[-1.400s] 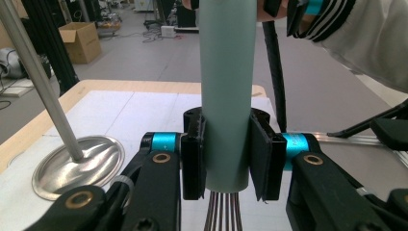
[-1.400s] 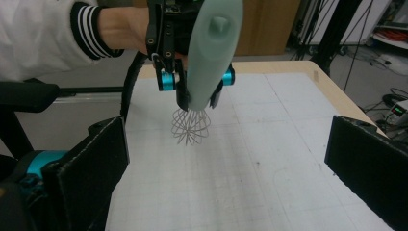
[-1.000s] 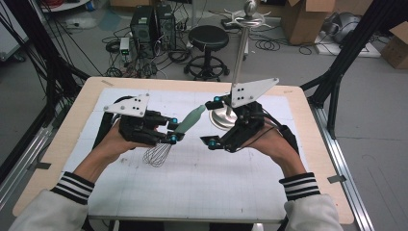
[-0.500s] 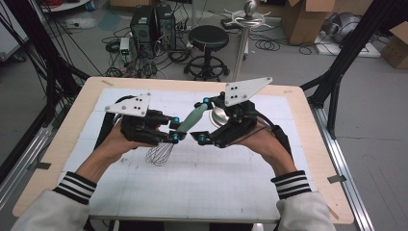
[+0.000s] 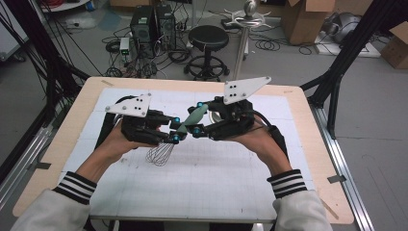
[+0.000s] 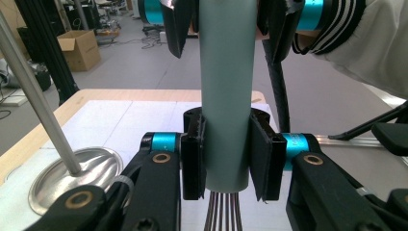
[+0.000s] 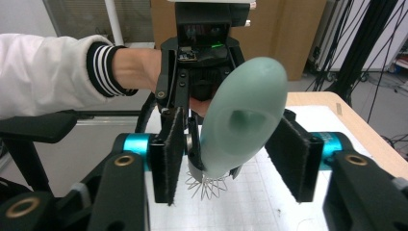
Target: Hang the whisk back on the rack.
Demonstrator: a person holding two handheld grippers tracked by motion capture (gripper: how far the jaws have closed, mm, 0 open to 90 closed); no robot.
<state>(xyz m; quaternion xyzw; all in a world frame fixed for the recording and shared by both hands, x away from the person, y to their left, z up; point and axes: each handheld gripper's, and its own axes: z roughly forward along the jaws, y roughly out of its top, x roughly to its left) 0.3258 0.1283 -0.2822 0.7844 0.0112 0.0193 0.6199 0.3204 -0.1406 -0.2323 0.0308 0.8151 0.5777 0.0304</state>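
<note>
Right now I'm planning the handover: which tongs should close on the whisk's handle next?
Right. The right tongs stand open around the pale green whisk handle's end, while the left tongs already clamp it near the wires.

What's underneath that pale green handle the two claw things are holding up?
Under the green handle, a wire whisk head hangs over the white mat. Where the wires join the handle is hidden by the left gripper.

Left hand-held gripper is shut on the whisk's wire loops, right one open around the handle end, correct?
Not the loops. The left gripper view shows the left hand-held gripper shut on the whisk at its green handle, wires hanging below. The right hand-held gripper is open around the handle end.
</note>
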